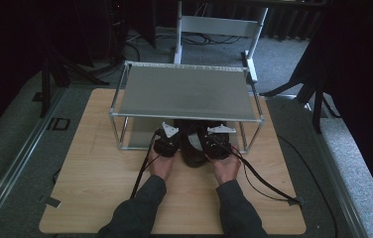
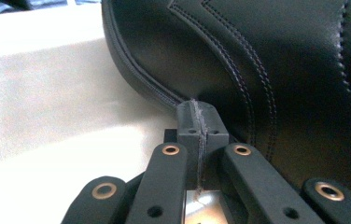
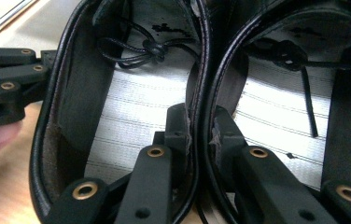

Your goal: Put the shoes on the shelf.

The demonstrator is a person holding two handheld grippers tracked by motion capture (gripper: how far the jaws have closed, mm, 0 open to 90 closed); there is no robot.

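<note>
Pinching both shoes' point(image 3: 201, 70) inner collars together, the right gripper point(image 3: 200, 130) holds them; the left gripper point(image 2: 198, 114), fully closed with nothing between, only touches the outer heel, so the pair may slip apart.

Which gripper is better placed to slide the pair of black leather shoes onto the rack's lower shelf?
Right: the right gripper pinches both black leather shoes' adjoining collars together. The left gripper is shut on nothing, merely touching one shoe's outer side.

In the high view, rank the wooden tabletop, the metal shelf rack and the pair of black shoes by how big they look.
1. Wooden tabletop, largest.
2. Metal shelf rack, clearly smaller.
3. Pair of black shoes, smallest, partly hidden beneath the rack and behind the hands.
</note>
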